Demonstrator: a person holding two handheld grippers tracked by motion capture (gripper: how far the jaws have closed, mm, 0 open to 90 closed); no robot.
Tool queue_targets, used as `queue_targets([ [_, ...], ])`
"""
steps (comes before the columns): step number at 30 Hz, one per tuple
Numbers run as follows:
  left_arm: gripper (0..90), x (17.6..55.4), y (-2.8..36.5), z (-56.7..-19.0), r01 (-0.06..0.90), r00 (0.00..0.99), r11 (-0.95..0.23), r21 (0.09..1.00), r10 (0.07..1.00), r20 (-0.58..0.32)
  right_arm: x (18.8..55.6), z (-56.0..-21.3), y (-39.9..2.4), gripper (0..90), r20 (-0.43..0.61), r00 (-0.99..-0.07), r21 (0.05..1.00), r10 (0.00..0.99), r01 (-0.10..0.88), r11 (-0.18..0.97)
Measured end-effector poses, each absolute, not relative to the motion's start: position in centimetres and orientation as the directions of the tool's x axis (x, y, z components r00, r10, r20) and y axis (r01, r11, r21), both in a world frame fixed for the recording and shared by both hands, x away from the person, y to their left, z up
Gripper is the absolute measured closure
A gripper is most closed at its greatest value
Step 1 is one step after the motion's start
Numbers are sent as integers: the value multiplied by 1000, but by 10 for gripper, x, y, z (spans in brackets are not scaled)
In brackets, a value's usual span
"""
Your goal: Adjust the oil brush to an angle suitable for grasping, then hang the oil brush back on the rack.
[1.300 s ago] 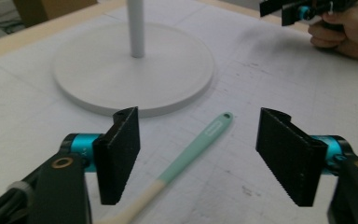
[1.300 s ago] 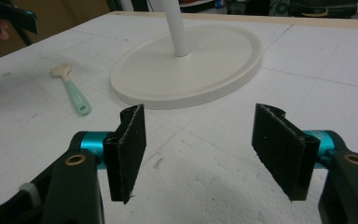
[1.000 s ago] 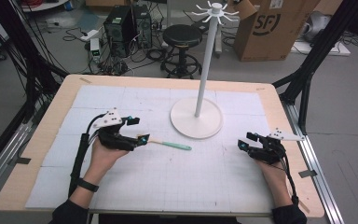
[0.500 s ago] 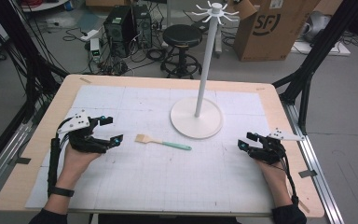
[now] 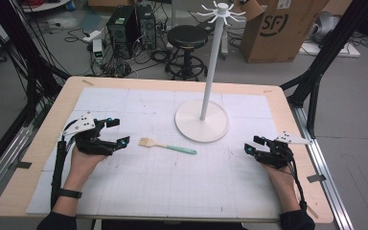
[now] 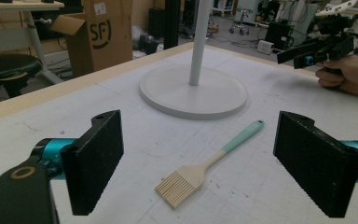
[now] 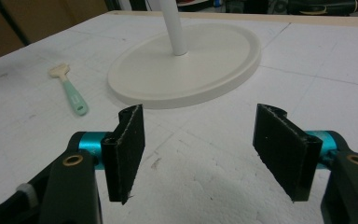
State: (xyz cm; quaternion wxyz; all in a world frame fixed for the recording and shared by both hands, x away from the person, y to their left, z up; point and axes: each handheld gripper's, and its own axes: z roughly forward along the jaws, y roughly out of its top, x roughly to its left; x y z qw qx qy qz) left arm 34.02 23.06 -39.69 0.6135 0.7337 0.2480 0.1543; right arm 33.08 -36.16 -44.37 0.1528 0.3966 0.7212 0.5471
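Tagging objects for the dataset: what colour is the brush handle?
Mint green handle, pale wooden head and bristles; it shows best in the left gripper view.

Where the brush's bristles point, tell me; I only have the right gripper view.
Observer: In the high view the brush lies flat, with its bristles toward the left gripper and its green handle pointing away from it.
Operator: Report that gripper's jaws.
Observer: In the left gripper view they stand wide open. The brush lies on the table ahead of them, and they do not touch it.
Operator: Describe the top of the stand.
Observer: The stand ends in a ring of short white hooks with nothing hanging on them.
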Motion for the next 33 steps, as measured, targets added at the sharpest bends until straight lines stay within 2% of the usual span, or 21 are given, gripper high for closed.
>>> queue_targets([
  [15,165,347,228,-395,171,833,-121,978,548,-78,332,-445,-361,287,216,-632,907,745,412,87],
  [33,115,373,169,-398,133,914,-275,952,406,-10,332,-445,-361,282,222,-642,906,734,415,89],
])
